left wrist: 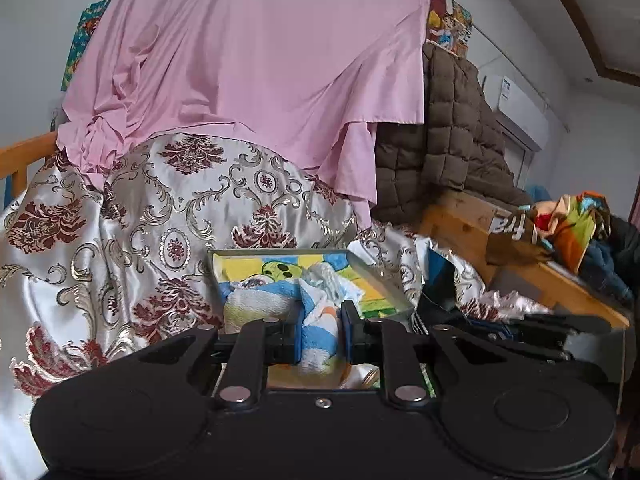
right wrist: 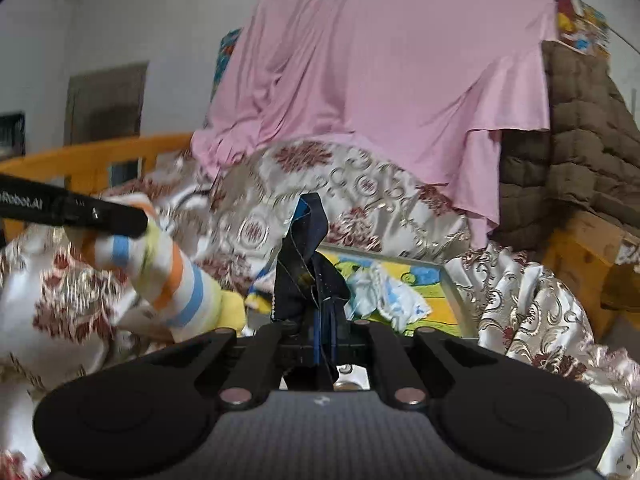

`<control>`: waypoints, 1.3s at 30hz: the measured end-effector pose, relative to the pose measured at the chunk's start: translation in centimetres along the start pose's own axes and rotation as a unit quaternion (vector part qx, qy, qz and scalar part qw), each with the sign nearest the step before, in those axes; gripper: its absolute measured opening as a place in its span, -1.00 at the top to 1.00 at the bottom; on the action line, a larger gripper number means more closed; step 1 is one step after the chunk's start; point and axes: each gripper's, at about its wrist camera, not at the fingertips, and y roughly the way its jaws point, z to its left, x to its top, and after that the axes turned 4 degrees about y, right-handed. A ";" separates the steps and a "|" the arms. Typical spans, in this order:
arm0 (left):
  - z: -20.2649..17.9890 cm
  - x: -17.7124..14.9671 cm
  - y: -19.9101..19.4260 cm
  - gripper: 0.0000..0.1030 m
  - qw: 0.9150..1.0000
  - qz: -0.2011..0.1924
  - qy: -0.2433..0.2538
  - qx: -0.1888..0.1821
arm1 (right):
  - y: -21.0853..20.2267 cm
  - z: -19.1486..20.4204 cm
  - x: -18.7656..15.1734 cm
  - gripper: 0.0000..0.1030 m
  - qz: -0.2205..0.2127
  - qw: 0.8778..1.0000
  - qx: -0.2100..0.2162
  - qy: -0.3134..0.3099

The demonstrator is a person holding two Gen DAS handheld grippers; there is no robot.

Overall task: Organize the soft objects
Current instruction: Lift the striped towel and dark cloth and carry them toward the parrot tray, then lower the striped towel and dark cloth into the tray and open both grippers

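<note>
My left gripper (left wrist: 322,334) is shut on a striped towel (left wrist: 316,340) with white, blue, orange and yellow bands, held above a shallow tray (left wrist: 384,280) with a yellow and blue cartoon lining. The same towel (right wrist: 172,280) hangs from the left gripper's fingers (right wrist: 120,220) at the left of the right wrist view. My right gripper (right wrist: 326,334) is shut on a dark navy cloth (right wrist: 308,276) that stands up between its fingers. The tray (right wrist: 452,292) lies just beyond, with a crumpled white and blue cloth (right wrist: 388,296) in it.
A satin bedspread (left wrist: 132,240) with red and silver damask covers the bed. A pink sheet (left wrist: 248,64) hangs behind, next to a brown quilted blanket (left wrist: 452,136). A wooden bed frame (left wrist: 472,224) and piled colourful clothes (left wrist: 576,228) are at the right.
</note>
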 end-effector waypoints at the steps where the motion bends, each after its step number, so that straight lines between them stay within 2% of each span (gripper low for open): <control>1: -0.2 0.4 0.1 0.62 1.000 -0.002 -0.005 0.002 | -0.2 -0.4 0.2 0.90 -0.003 1.000 -0.001 0.005; 5: -0.7 2.1 1.1 0.62 0.999 -0.006 -0.033 0.008 | -0.3 -1.7 0.8 0.89 -0.012 1.000 -0.005 0.024; 11: -1.5 5.6 4.4 0.62 0.999 -0.016 -0.031 0.009 | 2.9 -4.4 1.5 0.89 -0.010 0.998 -0.003 0.063; 16: -1.6 9.2 9.7 0.62 0.999 -0.026 -0.033 0.002 | 7.6 -7.4 3.2 0.89 -0.010 0.995 -0.010 0.096; 22: -1.6 11.3 17.6 0.62 0.999 -0.031 -0.035 -0.010 | 14.5 -11.5 4.8 0.89 0.003 0.991 -0.031 0.133; 25: -1.7 11.4 22.0 0.62 0.999 -0.023 -0.040 -0.012 | 17.3 -13.1 5.2 0.89 -0.004 0.988 -0.032 0.148; 32: -1.7 9.8 30.9 0.62 0.997 -0.003 -0.072 -0.017 | 22.6 -16.5 3.1 0.89 0.044 0.979 -0.037 0.197; 39: -2.8 6.8 35.9 0.62 0.997 0.037 -0.065 -0.018 | 25.0 -19.2 1.6 0.89 0.078 0.969 -0.039 0.233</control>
